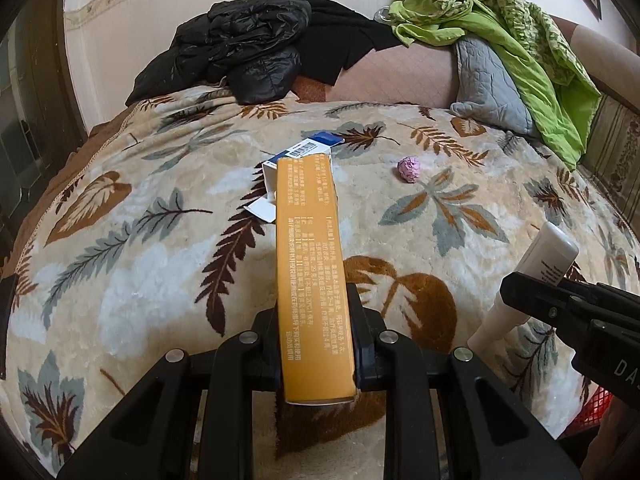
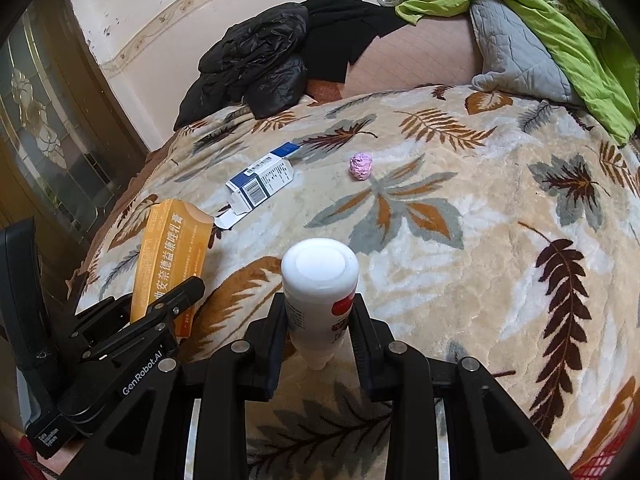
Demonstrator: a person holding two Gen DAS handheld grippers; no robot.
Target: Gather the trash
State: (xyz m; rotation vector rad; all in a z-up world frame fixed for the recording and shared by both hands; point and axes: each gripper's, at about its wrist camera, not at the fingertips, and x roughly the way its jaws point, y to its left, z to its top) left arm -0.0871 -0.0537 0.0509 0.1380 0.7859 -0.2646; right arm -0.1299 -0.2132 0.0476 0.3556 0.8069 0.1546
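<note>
My left gripper [image 1: 314,300] is shut on a long orange carton [image 1: 312,264], which sticks out ahead over the bed; the same orange carton [image 2: 168,264] shows at the left of the right wrist view. My right gripper [image 2: 318,312] is shut on a white tube [image 2: 318,292], cap end forward; the left wrist view has this white tube [image 1: 532,280] at its right. On the leaf-patterned blanket [image 2: 460,280] lie an opened blue-and-white box [image 2: 262,182] and a crumpled pink paper ball [image 2: 361,166]. The pink ball [image 1: 409,168] lies right of the box [image 1: 304,152].
A black jacket [image 1: 240,48] is heaped at the far edge of the bed. Green cloth [image 1: 500,32] and a grey quilted pillow [image 1: 492,84] lie at the far right. A glass-panelled door [image 2: 44,128] stands at the left. Something red and meshed [image 1: 596,408] shows at the lower right.
</note>
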